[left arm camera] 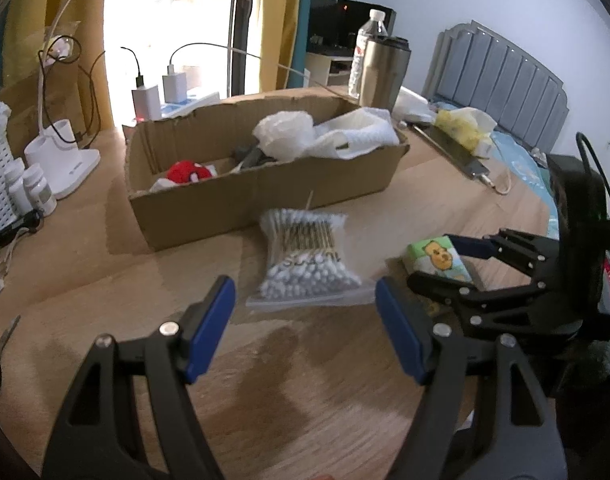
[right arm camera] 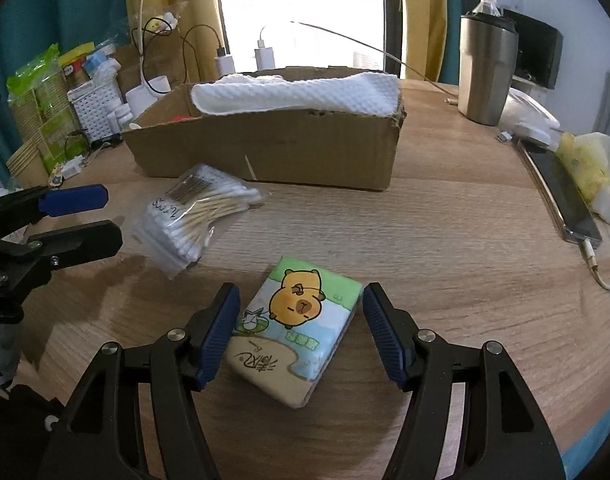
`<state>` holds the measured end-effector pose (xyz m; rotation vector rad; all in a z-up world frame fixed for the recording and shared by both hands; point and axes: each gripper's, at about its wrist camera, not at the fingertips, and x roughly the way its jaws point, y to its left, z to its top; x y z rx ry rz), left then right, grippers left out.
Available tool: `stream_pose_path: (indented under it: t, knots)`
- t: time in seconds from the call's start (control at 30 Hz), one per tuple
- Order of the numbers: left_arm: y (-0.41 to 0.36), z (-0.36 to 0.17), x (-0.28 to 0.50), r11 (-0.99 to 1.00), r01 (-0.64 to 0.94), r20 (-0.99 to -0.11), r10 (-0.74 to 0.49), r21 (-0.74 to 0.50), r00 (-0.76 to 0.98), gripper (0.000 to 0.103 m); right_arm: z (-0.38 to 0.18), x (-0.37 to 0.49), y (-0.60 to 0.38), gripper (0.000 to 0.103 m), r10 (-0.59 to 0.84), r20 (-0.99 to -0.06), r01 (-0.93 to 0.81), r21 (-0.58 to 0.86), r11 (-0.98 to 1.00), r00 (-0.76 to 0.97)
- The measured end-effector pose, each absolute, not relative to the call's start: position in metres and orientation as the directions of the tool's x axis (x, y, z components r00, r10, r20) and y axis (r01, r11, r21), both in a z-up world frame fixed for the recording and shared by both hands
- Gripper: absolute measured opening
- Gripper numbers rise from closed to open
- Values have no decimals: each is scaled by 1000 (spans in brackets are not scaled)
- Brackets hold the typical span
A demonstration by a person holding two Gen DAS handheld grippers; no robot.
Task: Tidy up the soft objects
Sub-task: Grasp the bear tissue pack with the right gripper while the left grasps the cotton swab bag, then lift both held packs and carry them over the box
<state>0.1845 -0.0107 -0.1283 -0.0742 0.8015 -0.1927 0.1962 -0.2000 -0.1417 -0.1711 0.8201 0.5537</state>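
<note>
right gripper (right arm camera: 301, 334) jaws apart, straddling tissue pack (right arm camera: 295, 334) flat on table (right arm camera: 445, 240), pads not touching. left gripper (left arm camera: 305, 334) open, just short of cotton swab bag (left arm camera: 305, 256). cardboard box (left arm camera: 265, 188) behind, white towel (right arm camera: 297, 96) inside.

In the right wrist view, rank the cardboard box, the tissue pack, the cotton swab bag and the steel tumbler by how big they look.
1. cardboard box, clearly largest.
2. tissue pack, though it lies nearest the camera, which inflates it.
3. steel tumbler and cotton swab bag: they look too alike to rank.
</note>
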Motion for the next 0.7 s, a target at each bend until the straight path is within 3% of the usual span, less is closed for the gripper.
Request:
stream_pose_path:
  t: [0.2, 0.37, 0.7]
  knots:
    - [-18, -135, 196, 983, 143, -731, -182, -117, 658, 74, -145, 206, -207, 66, 384, -727, -516, 48, 855, 569]
    - [-21, -139, 209, 984, 141, -741, -172, -105, 649, 74, -144, 214, -214, 53, 372, -726, -508, 36, 860, 578]
    - [-33, -148, 238, 985, 158, -765, -157, -73, 625, 74, -139, 224, -223, 52, 424, -709, -523, 90, 847, 564]
